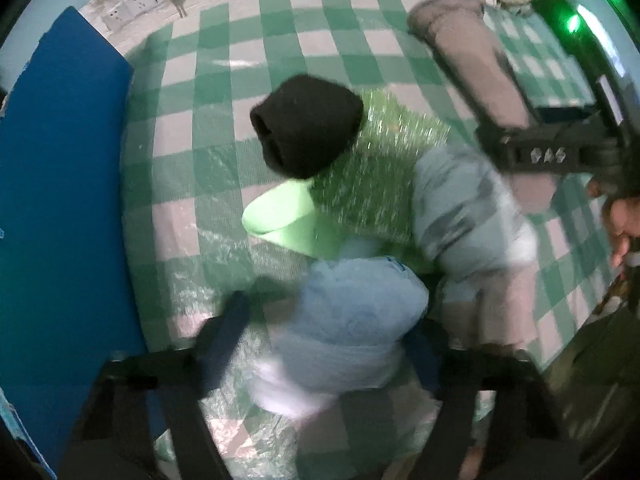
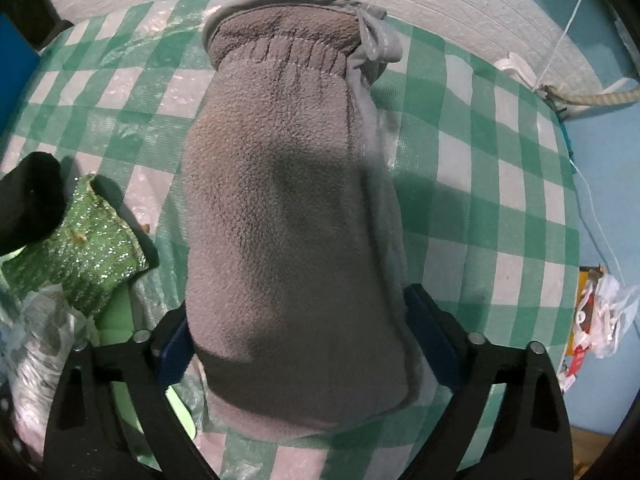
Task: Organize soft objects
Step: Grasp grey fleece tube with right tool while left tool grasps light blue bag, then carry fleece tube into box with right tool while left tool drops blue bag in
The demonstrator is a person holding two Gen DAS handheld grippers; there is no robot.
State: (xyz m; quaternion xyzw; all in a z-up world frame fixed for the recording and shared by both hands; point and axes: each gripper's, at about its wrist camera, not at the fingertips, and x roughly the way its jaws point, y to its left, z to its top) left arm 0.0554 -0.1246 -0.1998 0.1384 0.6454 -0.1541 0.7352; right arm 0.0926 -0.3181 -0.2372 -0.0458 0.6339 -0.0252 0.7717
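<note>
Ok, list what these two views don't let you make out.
- Left wrist view: whether the left gripper pinches the blue cloth; motion blur smears pads and cloth.
- Right wrist view: whether the right gripper presses the grey mitten; its bulk hides the pad faces.
- Left wrist view: the bundle blurs, so its kind is unclear.
- Right wrist view: the packet at the right edge is too small and distorted to read.

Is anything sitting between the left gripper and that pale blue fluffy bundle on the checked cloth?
Nothing visible does. In the left wrist view the pale blue fluffy bundle already lies between the left gripper's fingers, with only the checked cloth around it. The green glittery item and black sock lie beyond it, not in the way.
</note>
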